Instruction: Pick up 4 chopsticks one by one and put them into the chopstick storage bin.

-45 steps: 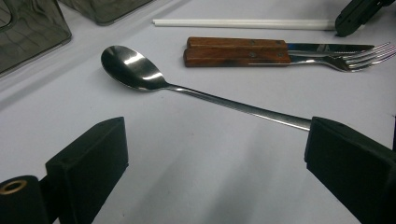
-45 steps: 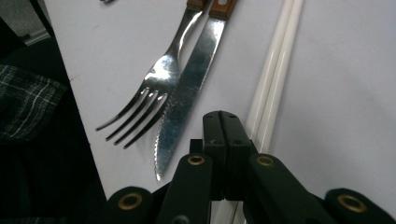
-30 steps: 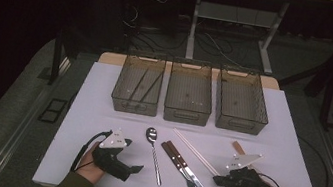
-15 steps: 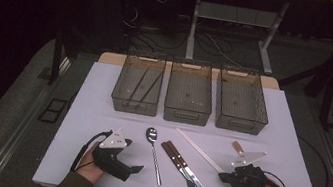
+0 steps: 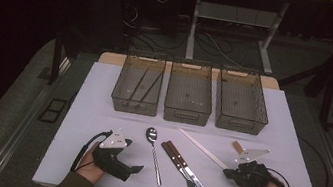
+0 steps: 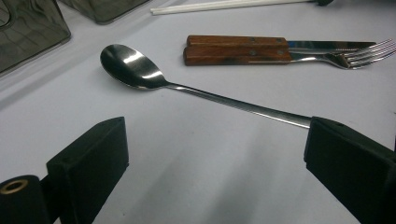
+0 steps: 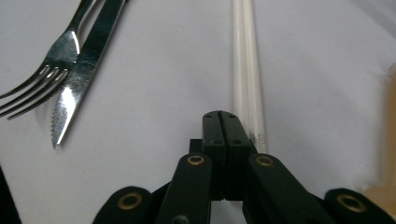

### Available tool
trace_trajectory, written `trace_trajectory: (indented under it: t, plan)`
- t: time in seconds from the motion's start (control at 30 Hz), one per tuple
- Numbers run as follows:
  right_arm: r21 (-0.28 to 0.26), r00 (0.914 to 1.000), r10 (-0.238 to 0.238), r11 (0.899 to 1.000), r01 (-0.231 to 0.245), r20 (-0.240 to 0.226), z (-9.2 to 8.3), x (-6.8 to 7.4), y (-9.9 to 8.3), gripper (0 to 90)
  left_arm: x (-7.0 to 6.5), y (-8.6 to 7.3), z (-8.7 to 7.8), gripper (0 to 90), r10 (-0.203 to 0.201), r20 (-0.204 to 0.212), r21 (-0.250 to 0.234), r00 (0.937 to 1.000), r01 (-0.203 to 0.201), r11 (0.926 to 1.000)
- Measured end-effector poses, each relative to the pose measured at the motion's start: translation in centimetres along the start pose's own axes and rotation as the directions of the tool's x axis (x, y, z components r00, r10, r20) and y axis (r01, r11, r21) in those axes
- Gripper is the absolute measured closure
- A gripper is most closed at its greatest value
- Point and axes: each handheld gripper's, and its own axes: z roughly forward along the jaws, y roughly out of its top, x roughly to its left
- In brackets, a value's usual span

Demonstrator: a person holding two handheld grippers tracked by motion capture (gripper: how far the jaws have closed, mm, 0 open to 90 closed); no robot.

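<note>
A steel spoon (image 5: 153, 154) lies on the white table (image 5: 101, 108), and a wooden-handled knife and fork (image 5: 185, 168) lie side by side right of it. A pair of white chopsticks (image 5: 202, 149) runs diagonally further right. My left gripper (image 5: 133, 156) rests near the front left, open wide; in the left gripper view (image 6: 215, 140) the spoon (image 6: 140, 70) handle runs behind its right jaw. My right gripper (image 5: 228, 173) is shut with nothing between its jaws. Its tips (image 7: 226, 122) sit just left of the near end of the chopsticks (image 7: 247, 70), with the fork (image 7: 46, 79) and knife (image 7: 88, 51) to the left.
Three dark see-through bins stand in a row at the back: the left bin (image 5: 135, 102) holds thin dark sticks, beside it the middle bin (image 5: 186, 113) and right bin (image 5: 240, 120). A small tan piece (image 5: 237, 146) lies near the right gripper's grey plate.
My right gripper has edged slightly up the table and rightward, toward the near end of the chopsticks. The left hand has stayed put.
</note>
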Motion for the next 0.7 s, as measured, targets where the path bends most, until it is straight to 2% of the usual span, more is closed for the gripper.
trace_trajectory:
  t: [0.17, 0.37, 0.47, 0.63, 0.7]
  plan:
    - [-0.001, 1.0000, -0.002, 1.000, 0.002, -0.007, 0.0, -0.3, 0.0, 90.0, 0.0, 0.0, 0.0, 4.9, -0.001, 0.000, 0.000, 1.0000, 0.001, 1.0000]
    - [-0.010, 0.9981, 0.010, 1.000, -0.011, -0.061, -0.9, -0.2, 0.7, 83.1, 0.0, 0.0, 0.0, 5.0, -0.010, -0.002, -0.005, 0.9999, 0.010, 0.9999]
    - [-0.009, 0.9980, 0.017, 1.000, -0.018, -0.060, -1.3, -0.5, 1.2, 81.8, 0.0, 0.0, 0.0, 5.0, -0.010, -0.003, -0.005, 0.9999, 0.010, 0.9999]
    - [0.022, 0.9997, 0.013, 1.000, -0.012, -0.023, -1.5, -1.3, 2.3, 79.3, 0.0, 0.0, 0.0, 5.1, -0.011, -0.001, -0.005, 0.9999, 0.011, 0.9999]
    - [0.044, 0.9995, 0.013, 0.999, -0.011, -0.028, -1.4, -1.5, 3.0, 78.2, 0.0, 0.0, 0.0, 5.1, -0.011, -0.001, -0.006, 0.9999, 0.011, 0.9999]
